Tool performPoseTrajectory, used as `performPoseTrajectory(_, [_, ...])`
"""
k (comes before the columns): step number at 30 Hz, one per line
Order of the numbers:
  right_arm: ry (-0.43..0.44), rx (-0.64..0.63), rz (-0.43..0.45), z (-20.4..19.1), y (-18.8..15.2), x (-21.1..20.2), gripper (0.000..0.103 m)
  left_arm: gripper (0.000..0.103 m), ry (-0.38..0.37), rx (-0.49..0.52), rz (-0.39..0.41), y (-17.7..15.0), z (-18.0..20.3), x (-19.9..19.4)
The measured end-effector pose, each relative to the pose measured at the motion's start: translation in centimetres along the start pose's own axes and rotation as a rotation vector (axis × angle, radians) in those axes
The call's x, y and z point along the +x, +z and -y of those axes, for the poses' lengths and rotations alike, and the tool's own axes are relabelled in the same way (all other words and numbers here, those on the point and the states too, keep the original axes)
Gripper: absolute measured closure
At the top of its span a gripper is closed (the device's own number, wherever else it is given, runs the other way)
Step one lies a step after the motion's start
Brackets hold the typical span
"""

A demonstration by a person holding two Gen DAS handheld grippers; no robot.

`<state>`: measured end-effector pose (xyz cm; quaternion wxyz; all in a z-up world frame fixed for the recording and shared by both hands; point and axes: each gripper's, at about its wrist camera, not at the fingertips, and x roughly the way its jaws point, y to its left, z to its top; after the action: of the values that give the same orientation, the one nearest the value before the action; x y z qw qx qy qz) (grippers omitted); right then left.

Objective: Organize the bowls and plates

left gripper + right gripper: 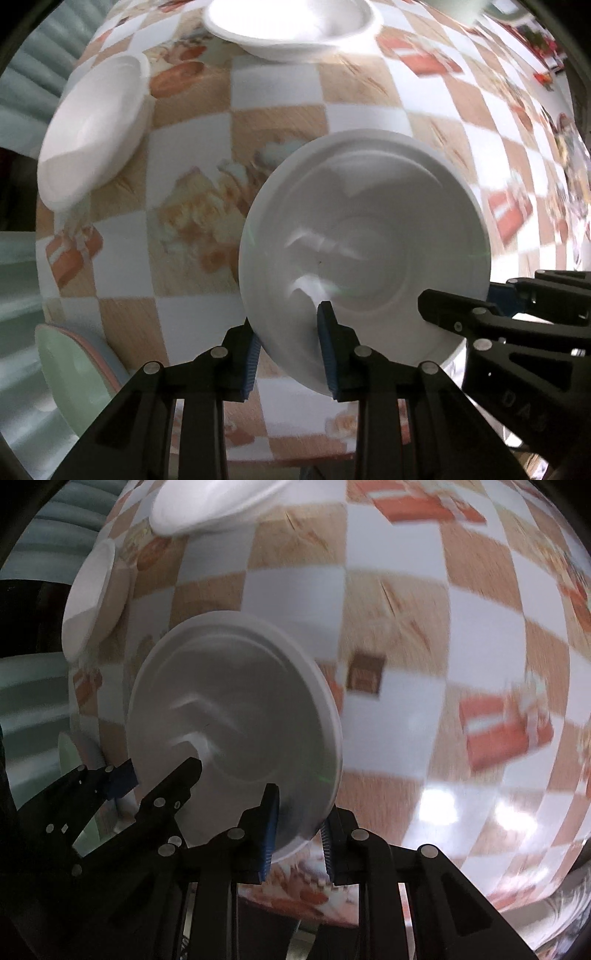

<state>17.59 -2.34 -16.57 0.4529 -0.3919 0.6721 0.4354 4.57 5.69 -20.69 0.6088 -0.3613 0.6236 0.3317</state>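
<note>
A: What is sitting on the table (pixel 280 122) just now?

B: A checked cloth is covering it. The biggest thing in play is the white plate (pixel 364 258), lying near the middle, a little to the right in the left wrist view. Two white bowls are resting further off: one bowl (pixel 291 26) at the far edge, another bowl (pixel 92 129) tilted at the far left. A pale green dish (pixel 74 373) is showing at the near left corner.

A: How is the plate likely to be handling?

B: It is looking thin, stiff and glossy, probably light, and slippery at the rim. If ceramic, it is breakable; the frames are not settling the material.

A: And the claws?

B: Both are closed down on the plate's rim. The left gripper (pixel 288 354) is pinching the near edge, one pad under and one over the lip. The right gripper (pixel 299 834) is clamping the rim on the opposite side, nearly shut.

A: Which way is the plate facing?

B: Its hollow is facing up toward the cameras. Being round, it is offering no long axis. It appears tipped slightly, though blur is making that hard to judge.

A: Best place to hold?

B: The rim, on opposite sides, as both claws are doing.
</note>
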Motion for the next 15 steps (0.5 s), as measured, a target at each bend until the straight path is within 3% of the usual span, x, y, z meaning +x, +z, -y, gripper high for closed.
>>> performPoseTrajectory(12, [0.001,0.037,-0.031,0.7,-5.7,2.1,0.079,0.071,-0.022,0.096,-0.026,-6.2,4.2,1.6])
performPoseTrajectory(15, [0.004,0.047,-0.026,1.3,-6.1,2.3,0.079,0.06,-0.025,0.114,-0.008,-6.5,4.8,1.6])
